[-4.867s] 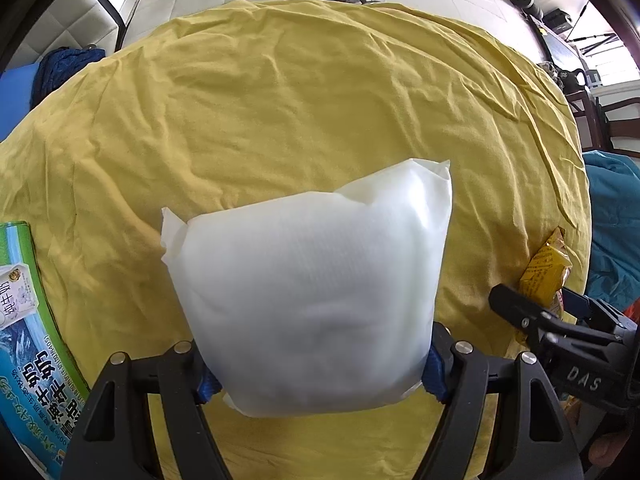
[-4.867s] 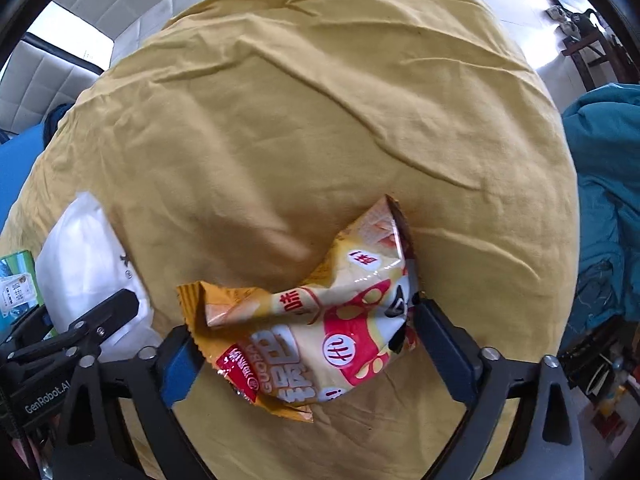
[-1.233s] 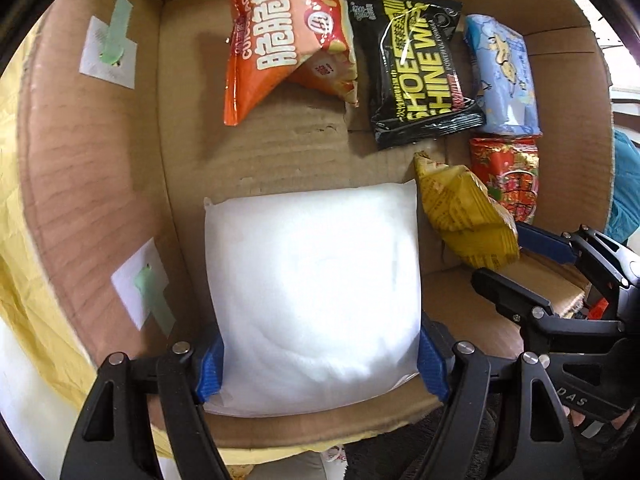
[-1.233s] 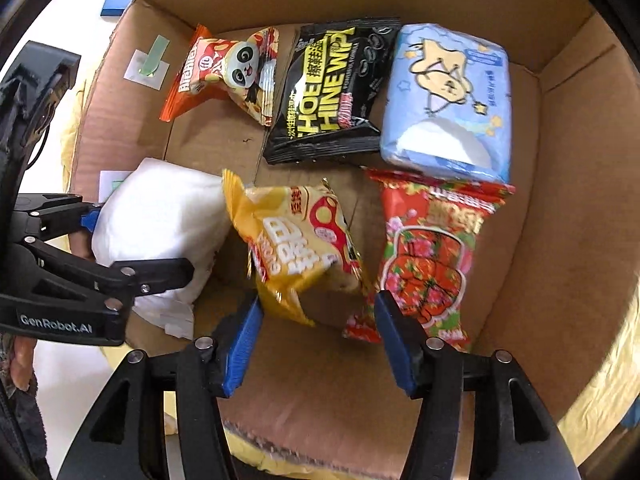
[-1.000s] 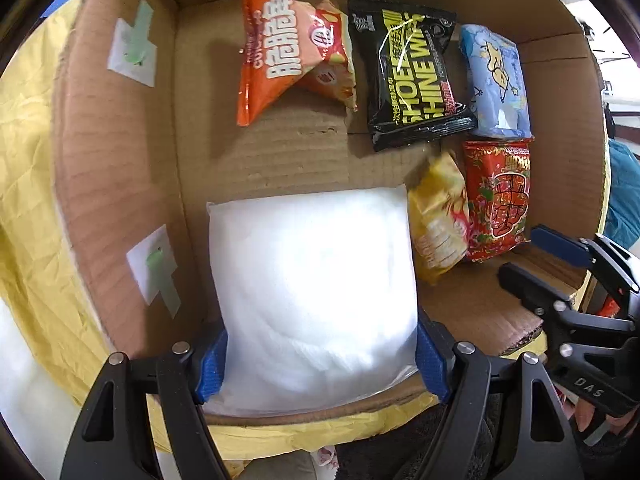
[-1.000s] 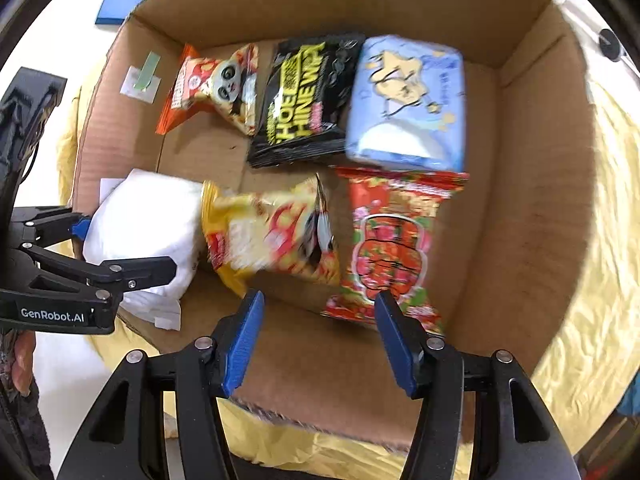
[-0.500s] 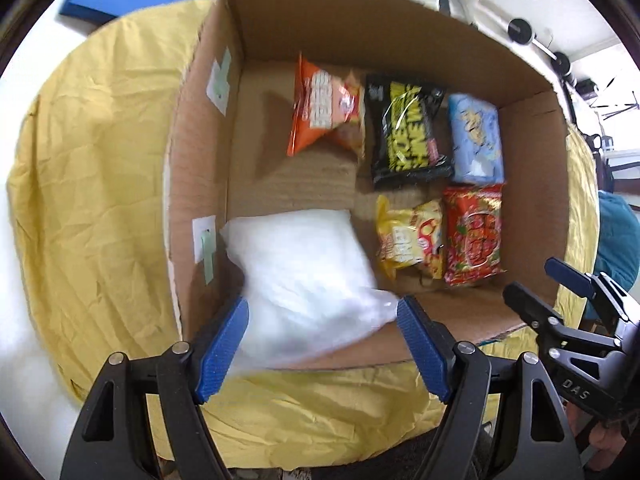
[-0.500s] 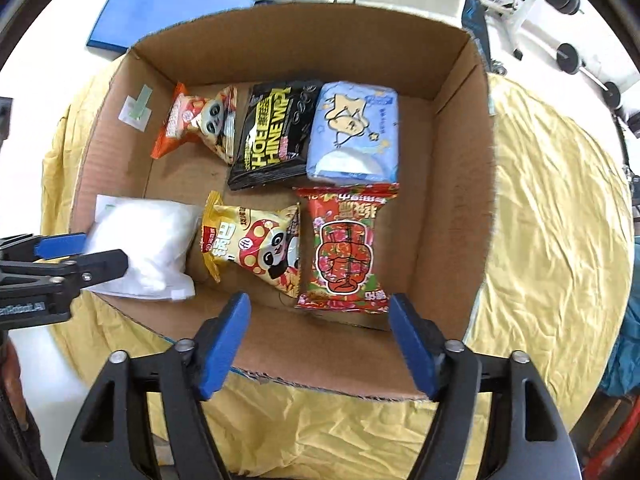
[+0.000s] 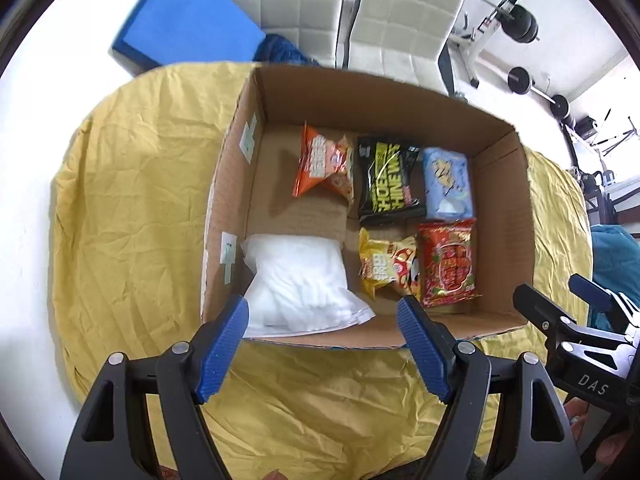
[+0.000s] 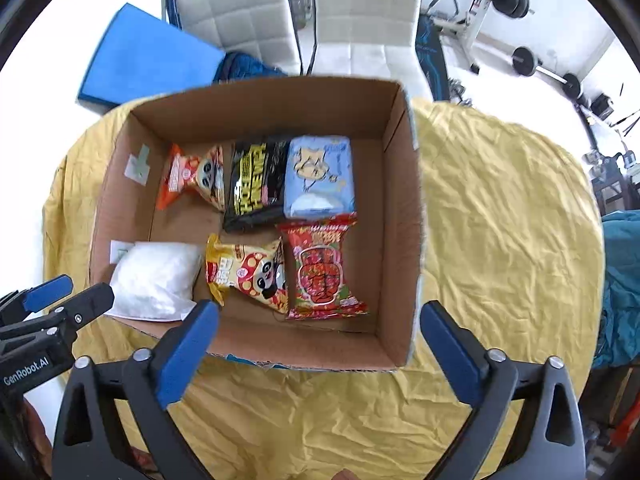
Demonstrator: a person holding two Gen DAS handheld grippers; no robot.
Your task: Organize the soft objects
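Note:
An open cardboard box [image 9: 504, 216] [image 10: 400, 216] stands on a yellow cloth. Inside lie a white soft pack [image 9: 298, 284] [image 10: 156, 278] at the near left, a yellow snack bag [image 9: 386, 266] [image 10: 248, 270] and a red pack [image 9: 450, 266] [image 10: 322, 270] beside it. Behind them lie an orange bag [image 9: 322, 162] [image 10: 194, 178], a black pack [image 9: 386, 180] [image 10: 254, 184] and a light blue pack [image 9: 448, 182] [image 10: 320, 170]. My left gripper [image 9: 322, 312] [image 10: 68, 288] is open and empty above the box's near edge. My right gripper [image 10: 318, 316] [image 9: 560, 296] is open and empty, above the near edge too.
The yellow cloth [image 9: 132, 208] [image 10: 504, 220] covers a round table. Behind it stand white padded chairs [image 9: 400, 20] [image 10: 360, 12], a blue pad [image 9: 184, 28] [image 10: 140, 56] and weight equipment [image 9: 520, 24]. A teal fabric heap [image 10: 620, 280] lies at the right.
Both grippers let go of their packs inside the box, opened wide and pulled back and up. The white pack and the yellow bag now lie in the box.

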